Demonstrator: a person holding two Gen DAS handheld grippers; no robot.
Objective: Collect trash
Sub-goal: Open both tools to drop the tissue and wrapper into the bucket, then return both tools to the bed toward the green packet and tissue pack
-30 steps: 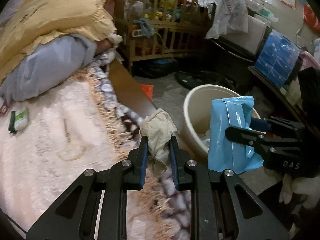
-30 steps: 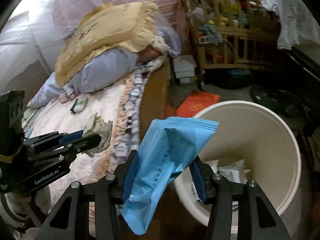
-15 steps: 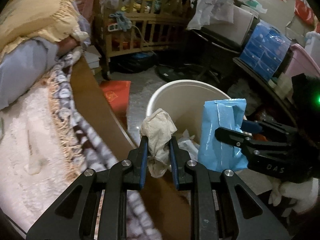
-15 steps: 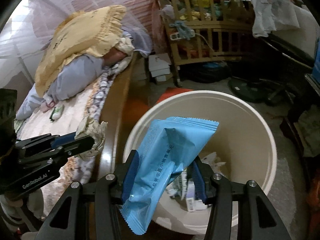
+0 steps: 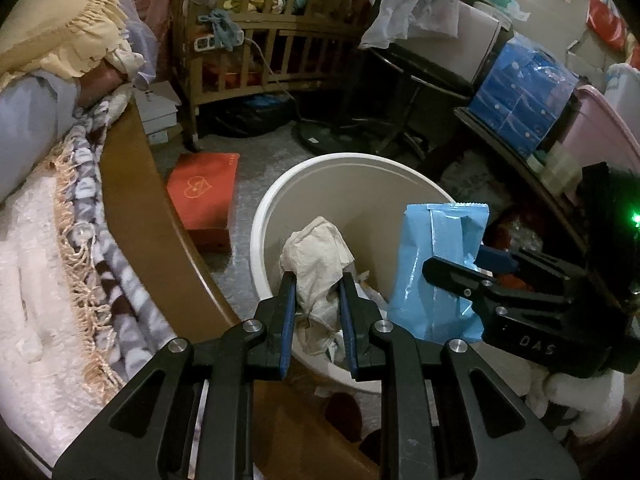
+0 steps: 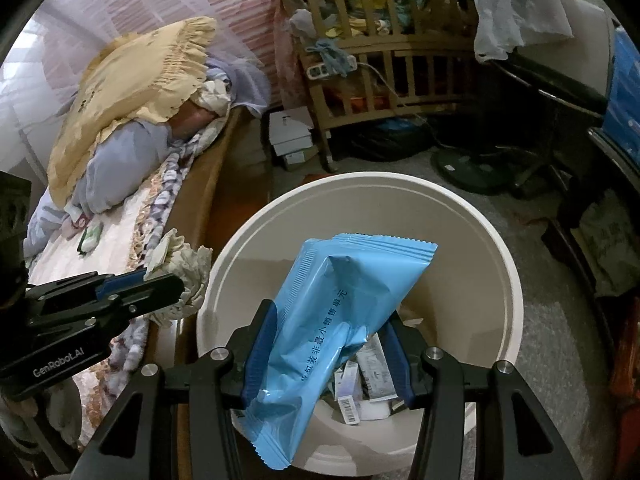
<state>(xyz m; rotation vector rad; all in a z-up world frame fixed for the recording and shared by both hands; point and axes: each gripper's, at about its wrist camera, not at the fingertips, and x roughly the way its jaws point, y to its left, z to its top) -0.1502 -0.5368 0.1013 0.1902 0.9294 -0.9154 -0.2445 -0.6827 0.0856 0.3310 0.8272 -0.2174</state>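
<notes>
My left gripper is shut on a crumpled beige tissue and holds it over the near rim of a cream round bin. My right gripper is shut on a blue plastic wrapper and holds it above the bin. The bin holds paper scraps and small cartons. In the left wrist view the right gripper with the wrapper is at the right. In the right wrist view the left gripper with the tissue is at the bin's left edge.
A bed with a wooden side rail, fringed blanket and yellow pillow lies at the left. A red box lies on the floor by the bin. A wooden crib, a fan base and blue packs stand behind.
Both grippers have moved right from above the bed edge to over the bin, still holding the tissue and the wrapper. The bin now fills the centre of both views.
</notes>
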